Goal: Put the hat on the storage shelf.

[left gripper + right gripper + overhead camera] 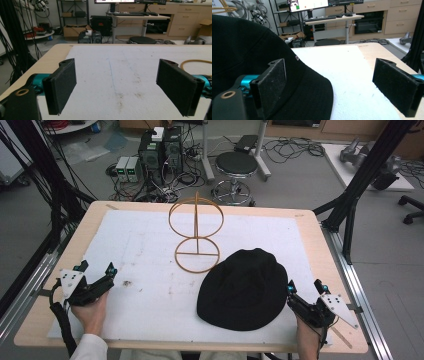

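Note:
A black cap [243,289] lies on the white mat, right of centre near the front. Behind it stands a wooden hat stand [196,231] made of two rings on a post. My right gripper [305,288] rests at the cap's right edge, jaws open, nothing between them. In the right gripper view the cap [249,62] fills the left side, its brim [317,92] running under the left jaw, with my gripper [332,87] open over the mat. My left gripper [96,268] sits open at the mat's left edge. The left gripper view has its jaws [117,87] wide apart over bare mat.
The white mat [150,265] covers most of the wooden table [50,285]. A curve of the stand's ring [195,62] shows at the right in the left gripper view. Black frame posts [360,180] flank the table; a stool [236,167] and computers stand on the floor beyond.

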### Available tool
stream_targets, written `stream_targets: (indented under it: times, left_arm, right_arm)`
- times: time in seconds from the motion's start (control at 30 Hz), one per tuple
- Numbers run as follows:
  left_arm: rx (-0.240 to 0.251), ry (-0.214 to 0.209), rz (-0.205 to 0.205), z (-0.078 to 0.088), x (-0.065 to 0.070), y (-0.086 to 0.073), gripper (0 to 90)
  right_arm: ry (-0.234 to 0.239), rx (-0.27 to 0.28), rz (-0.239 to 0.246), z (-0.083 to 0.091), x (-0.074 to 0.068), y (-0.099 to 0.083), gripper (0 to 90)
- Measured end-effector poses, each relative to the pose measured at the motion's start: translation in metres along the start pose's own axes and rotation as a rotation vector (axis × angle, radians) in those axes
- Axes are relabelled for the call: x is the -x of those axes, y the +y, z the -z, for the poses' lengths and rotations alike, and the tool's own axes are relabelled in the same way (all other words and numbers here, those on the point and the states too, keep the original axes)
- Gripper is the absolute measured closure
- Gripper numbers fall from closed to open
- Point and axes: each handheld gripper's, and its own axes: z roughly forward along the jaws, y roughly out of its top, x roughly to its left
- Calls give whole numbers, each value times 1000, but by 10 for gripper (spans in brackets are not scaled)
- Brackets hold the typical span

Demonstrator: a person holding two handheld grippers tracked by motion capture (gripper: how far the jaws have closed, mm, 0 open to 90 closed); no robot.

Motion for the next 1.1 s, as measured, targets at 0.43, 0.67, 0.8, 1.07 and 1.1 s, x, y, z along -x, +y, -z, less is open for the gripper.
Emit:
stream_targets:
  times: [0.43, 0.67, 0.8, 1.07, 1.1]
  left_arm:
    - [-9, 2, 7, 10, -7, -3, 168]
    - [-16, 19, 21, 11, -12, -4, 169]
    - [-18, 19, 19, 11, -12, -5, 169]
    - [-21, 10, 49, 11, -14, -6, 170]
    - [-22, 7, 52, 10, -13, -6, 170]
  right_arm:
    - [24, -17, -7, -12, -6, 0, 109]
    - [30, -16, -6, -12, -6, 0, 109]
    - [40, -13, -11, -13, -6, 0, 109]
    - [142, -16, -16, -13, -10, 3, 109]
    - [142, -16, -16, -13, -10, 3, 109]
